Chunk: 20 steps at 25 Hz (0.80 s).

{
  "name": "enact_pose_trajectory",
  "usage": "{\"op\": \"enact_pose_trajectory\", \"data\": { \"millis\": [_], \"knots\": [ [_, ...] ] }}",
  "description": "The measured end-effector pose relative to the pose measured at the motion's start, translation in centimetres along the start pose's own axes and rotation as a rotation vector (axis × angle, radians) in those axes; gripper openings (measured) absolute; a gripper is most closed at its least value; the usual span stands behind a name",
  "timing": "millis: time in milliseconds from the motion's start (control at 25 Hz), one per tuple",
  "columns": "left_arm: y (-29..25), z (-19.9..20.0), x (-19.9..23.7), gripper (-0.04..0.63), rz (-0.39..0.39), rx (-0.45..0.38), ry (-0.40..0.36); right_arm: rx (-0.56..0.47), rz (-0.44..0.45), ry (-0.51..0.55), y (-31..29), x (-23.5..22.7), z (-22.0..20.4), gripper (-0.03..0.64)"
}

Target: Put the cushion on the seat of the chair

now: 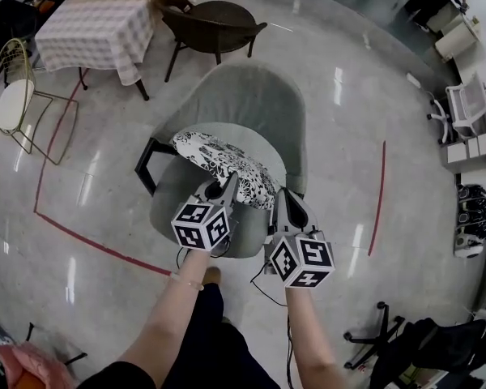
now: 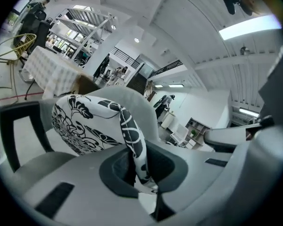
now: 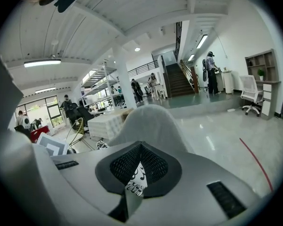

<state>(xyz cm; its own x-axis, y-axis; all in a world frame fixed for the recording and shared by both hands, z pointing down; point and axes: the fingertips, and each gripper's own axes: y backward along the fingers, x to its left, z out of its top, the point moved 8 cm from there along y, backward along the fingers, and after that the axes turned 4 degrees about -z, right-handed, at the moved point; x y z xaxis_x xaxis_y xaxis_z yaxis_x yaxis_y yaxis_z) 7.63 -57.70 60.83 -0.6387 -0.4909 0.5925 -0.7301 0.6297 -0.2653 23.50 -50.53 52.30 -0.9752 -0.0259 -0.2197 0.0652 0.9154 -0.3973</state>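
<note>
A white cushion [image 1: 223, 167] with a black floral print hangs just over the seat of a grey upholstered chair [image 1: 243, 104]. In the head view my left gripper [image 1: 229, 186] is shut on the cushion's near edge, and my right gripper [image 1: 281, 203] is shut on its right corner. In the left gripper view the cushion [image 2: 80, 124] bulges ahead, its edge pinched between the closed jaws, with the grey chair back [image 2: 132, 100] behind it. In the right gripper view a strip of printed cushion fabric [image 3: 136, 179] is clamped between the jaws, and the chair back [image 3: 148, 126] rises beyond.
A black armrest [image 1: 150, 164] sits on the chair's left. Further off stand a dark wicker chair [image 1: 211, 24], a table with a checked cloth [image 1: 105, 23] and a gold wire chair [image 1: 12, 96]. Red tape lines [image 1: 89, 241] cross the glossy floor. An office chair [image 1: 462, 108] stands at right.
</note>
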Motion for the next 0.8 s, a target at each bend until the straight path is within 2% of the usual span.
{"op": "enact_pose_trajectory", "data": {
  "millis": [200, 800],
  "knots": [
    [1.8, -4.2, 1.3, 0.028, 0.050, 0.061, 0.011, 0.050, 0.004, -0.008, 0.2, -0.3, -2.9, 0.017],
    [7.5, -11.0, 3.4, 0.029, 0.172, 0.059, 0.102, 0.118, 0.071, 0.000, 1.2, 1.7, -8.5, 0.015]
  ]
}}
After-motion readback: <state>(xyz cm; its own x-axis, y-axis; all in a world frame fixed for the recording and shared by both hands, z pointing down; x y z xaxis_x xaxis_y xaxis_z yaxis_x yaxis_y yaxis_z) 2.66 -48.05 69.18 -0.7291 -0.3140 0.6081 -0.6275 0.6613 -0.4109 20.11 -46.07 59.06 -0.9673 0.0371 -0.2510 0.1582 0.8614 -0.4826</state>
